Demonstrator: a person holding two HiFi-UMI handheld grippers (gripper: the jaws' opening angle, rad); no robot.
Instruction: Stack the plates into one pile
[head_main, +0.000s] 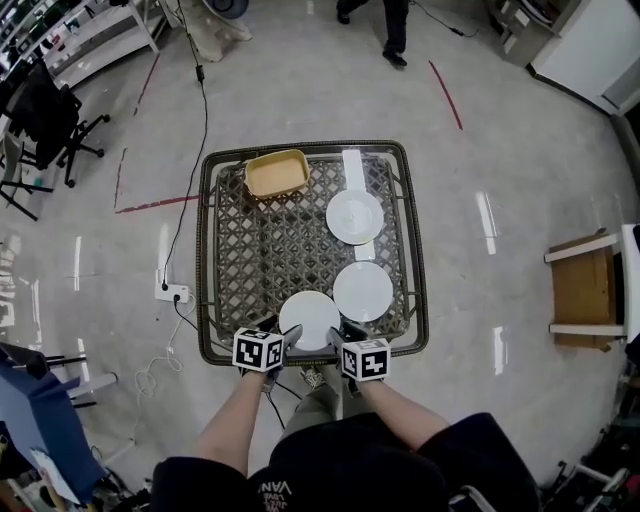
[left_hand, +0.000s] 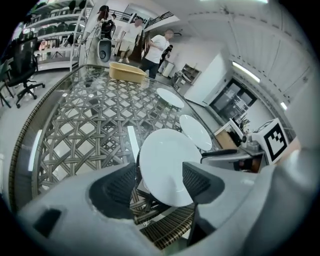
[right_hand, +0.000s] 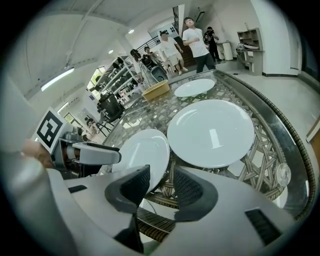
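Three white plates lie apart on a glass-topped wicker table (head_main: 232, 250): a near plate (head_main: 310, 318), a middle plate (head_main: 363, 291) and a far plate (head_main: 355, 217). My left gripper (head_main: 290, 340) is at the near plate's left front edge. Its jaws stand wide apart, and the near plate (left_hand: 167, 165) shows between them untouched. My right gripper (head_main: 338, 336) is at the same plate's right front edge. Its jaws are also apart, over the table's wicker rim, and the near plate (right_hand: 142, 152) runs behind the left pad. The middle plate (right_hand: 210, 132) lies just beyond.
A tan basin (head_main: 277, 172) sits at the table's far left corner. A wooden chair (head_main: 585, 290) stands to the right and an office chair (head_main: 45, 120) far left. A power strip (head_main: 172, 293) and cables lie on the floor to the left. People stand beyond the table.
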